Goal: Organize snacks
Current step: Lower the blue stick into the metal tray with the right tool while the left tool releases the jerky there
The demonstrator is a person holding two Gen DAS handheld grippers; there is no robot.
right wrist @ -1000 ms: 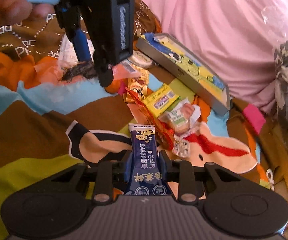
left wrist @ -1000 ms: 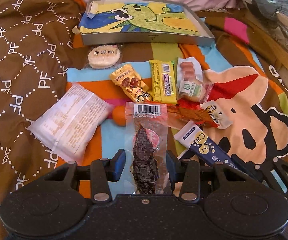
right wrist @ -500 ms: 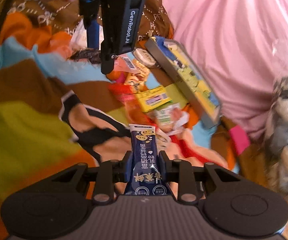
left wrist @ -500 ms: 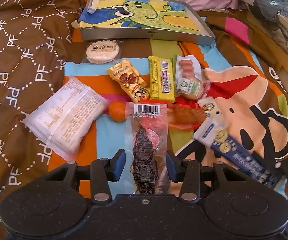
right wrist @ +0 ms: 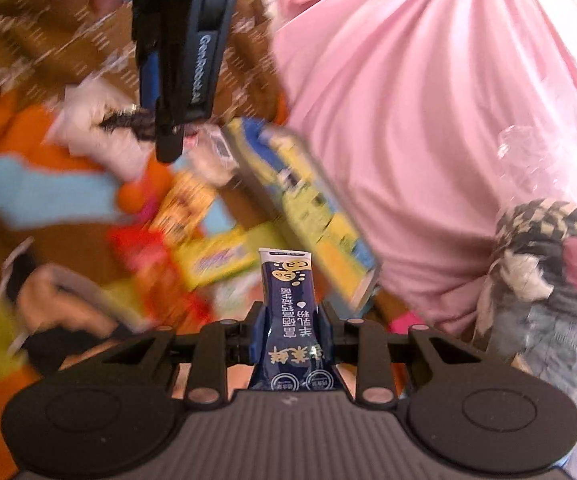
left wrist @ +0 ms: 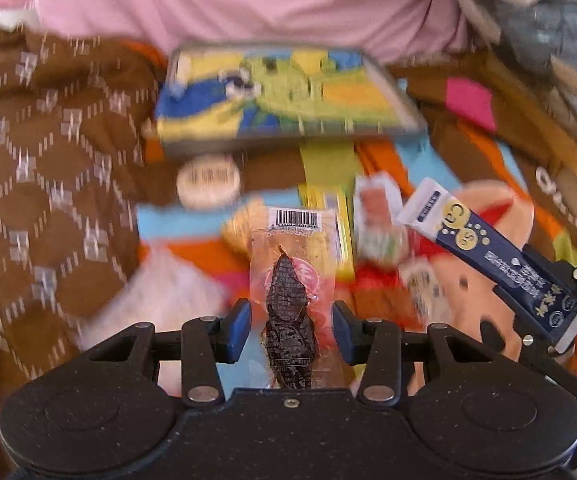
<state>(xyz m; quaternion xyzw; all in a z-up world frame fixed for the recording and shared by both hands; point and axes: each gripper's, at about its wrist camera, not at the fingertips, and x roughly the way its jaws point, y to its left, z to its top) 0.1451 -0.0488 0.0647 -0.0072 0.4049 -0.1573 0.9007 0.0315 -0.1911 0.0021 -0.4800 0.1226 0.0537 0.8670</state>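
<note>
Snacks are lying on a colourful blanket (left wrist: 68, 168), just in front of a flat tin with a green cartoon lid (left wrist: 284, 92). The left gripper (left wrist: 291, 326) is holding a clear packet with a dark dried snack (left wrist: 290, 280) between its blue pads (left wrist: 240, 330), and the packet is sticking out toward the tin. The right gripper (right wrist: 292, 330) is squeezing a dark blue stick packet (right wrist: 291, 312) tight, with its white end pointing toward the tin too.
</note>
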